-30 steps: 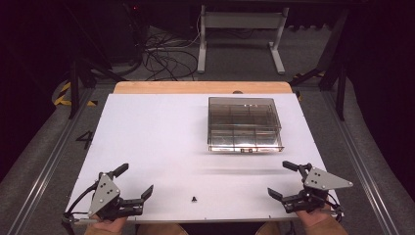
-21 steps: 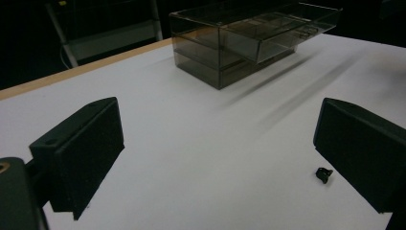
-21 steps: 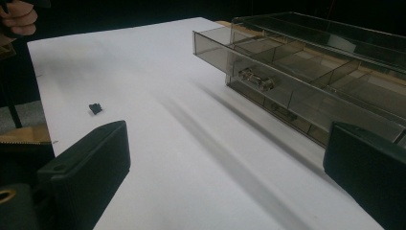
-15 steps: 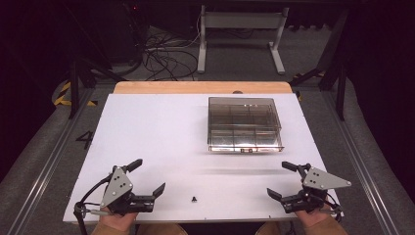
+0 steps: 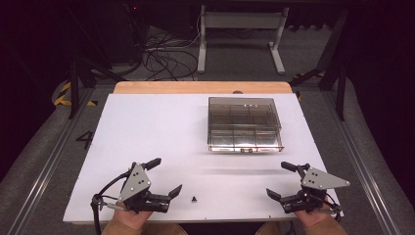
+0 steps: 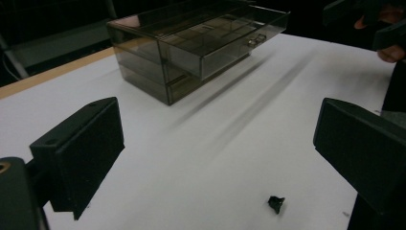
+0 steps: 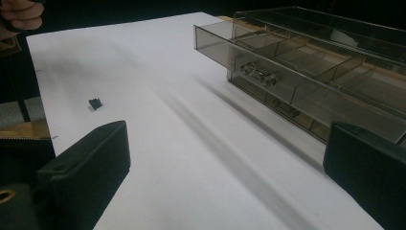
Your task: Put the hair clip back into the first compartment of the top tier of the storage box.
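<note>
Smoky clear plastic forms the drawer box [image 5: 244,125], upper right of centre in the high view. The small black part [image 5: 194,199] lies at the bottom edge of the white table [image 5: 147,127], just right of the left gripper [image 5: 166,178], whose jaws stand apart. The right gripper [image 5: 282,180], lower right, is spread too and holds nothing.

Left gripper view: the part sits at lower right, between the parted jaws but ahead of them.

Right gripper view: the box's top drawer [image 7: 268,67] looks slightly pulled out.

Judging so, the pick is under way; next, the left jaws must drop around the part and pinch.
</note>
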The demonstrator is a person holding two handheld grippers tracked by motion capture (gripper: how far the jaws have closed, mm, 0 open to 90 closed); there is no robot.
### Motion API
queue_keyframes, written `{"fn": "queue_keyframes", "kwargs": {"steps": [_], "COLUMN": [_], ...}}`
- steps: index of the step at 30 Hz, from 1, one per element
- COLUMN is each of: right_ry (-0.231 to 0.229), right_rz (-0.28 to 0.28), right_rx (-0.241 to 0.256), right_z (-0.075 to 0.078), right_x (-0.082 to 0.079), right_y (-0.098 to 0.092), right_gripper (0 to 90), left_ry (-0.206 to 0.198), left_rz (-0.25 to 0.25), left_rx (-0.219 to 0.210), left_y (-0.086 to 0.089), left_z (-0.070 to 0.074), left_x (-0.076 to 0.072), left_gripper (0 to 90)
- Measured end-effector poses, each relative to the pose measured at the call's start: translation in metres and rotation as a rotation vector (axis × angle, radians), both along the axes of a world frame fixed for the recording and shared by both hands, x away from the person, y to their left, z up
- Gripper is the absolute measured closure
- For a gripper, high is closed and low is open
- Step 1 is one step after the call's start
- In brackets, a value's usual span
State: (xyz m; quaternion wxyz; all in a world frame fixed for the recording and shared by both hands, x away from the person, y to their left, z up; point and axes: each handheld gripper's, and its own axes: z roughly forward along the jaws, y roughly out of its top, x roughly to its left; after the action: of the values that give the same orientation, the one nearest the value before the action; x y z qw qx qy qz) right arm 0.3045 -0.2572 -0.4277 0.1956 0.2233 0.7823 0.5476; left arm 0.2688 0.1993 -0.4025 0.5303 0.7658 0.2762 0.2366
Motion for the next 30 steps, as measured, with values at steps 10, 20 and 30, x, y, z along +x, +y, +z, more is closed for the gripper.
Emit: {"fn": "queue_keyframes", "kwargs": {"steps": [10,20,30], "right_ry": [0.002,0.001,0.004], "right_rz": [0.002,0.007,0.01], "right_rx": [0.0,-0.005,-0.008], "right_z": [0.0,-0.001,-0.001], "right_x": [0.0,0.0,0.0], "right_y": [0.0,0.001,0.001], "right_gripper": [2.8,2.8,2.8], "left_ry": [0.042,0.032,0.09], "left_rz": [-0.053,-0.093,-0.169], "left_rx": [-0.005,0.018,0.008], "left_y": [-0.013,-0.025,-0.025], "left_z": [0.0,-0.003,-0.007], "left_x": [0.007,0.009,0.013], "left_gripper": [5.7,8.6,25.2]}}
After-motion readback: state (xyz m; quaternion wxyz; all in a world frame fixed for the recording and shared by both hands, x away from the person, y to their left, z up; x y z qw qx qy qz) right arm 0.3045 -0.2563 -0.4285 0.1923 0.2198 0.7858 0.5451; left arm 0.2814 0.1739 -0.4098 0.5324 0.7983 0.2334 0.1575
